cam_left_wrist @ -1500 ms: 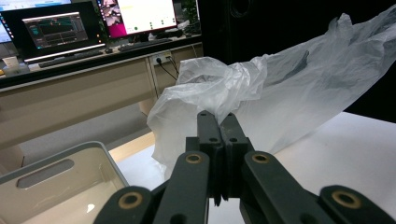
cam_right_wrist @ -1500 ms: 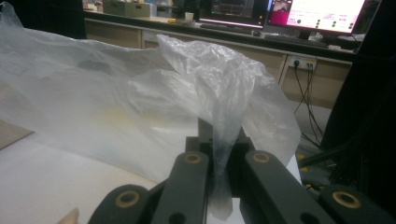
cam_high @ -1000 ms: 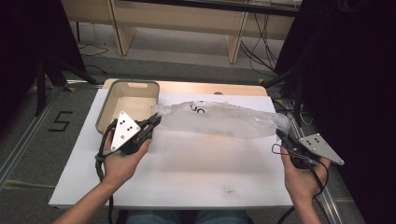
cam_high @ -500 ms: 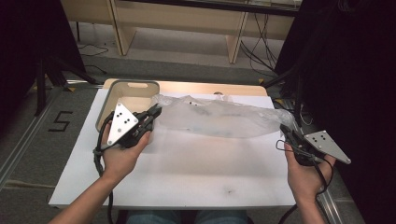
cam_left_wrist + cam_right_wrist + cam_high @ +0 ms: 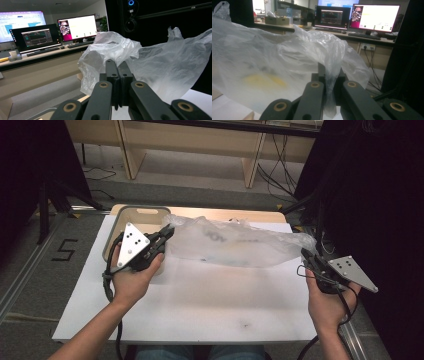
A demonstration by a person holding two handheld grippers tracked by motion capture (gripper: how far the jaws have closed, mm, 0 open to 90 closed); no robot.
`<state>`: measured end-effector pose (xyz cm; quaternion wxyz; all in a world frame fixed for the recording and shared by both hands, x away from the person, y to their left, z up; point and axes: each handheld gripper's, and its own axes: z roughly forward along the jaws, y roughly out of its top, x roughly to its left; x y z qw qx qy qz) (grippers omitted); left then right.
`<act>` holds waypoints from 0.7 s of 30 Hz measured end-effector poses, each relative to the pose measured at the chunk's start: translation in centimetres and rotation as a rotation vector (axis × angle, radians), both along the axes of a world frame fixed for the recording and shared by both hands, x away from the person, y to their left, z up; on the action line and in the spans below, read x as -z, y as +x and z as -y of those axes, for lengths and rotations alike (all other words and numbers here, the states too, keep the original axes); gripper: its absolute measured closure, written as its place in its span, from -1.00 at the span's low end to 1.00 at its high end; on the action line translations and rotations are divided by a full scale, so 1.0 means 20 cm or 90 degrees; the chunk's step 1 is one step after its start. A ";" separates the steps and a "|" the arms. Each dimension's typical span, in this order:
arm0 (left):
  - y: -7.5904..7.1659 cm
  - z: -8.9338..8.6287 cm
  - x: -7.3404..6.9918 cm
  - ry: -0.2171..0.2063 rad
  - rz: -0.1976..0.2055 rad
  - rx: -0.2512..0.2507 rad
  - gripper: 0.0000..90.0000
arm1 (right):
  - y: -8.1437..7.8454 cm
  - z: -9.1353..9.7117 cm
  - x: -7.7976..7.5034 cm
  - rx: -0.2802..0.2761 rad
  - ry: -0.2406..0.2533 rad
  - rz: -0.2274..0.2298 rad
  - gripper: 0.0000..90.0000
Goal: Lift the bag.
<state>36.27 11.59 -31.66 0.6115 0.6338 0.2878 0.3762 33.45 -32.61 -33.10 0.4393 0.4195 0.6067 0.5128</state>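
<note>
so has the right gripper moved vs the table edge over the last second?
Barely. The right gripper stays at the white table's right edge, shut on the plastic bag's end, having drifted slightly outward toward that edge.

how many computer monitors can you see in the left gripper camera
3: a large screen at the far left, a dark monitor in front of it, and a bright monitor to their right, all on the desk. The plastic bag may hide more.

High view looks down from above — gripper views sit close, level, sharing the plastic bag point(image 5: 235, 242).
</note>
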 end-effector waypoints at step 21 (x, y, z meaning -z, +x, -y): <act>0.27 0.07 0.12 0.021 -0.076 -0.039 0.99 | 0.22 -0.09 0.10 0.006 -0.002 -0.026 1.00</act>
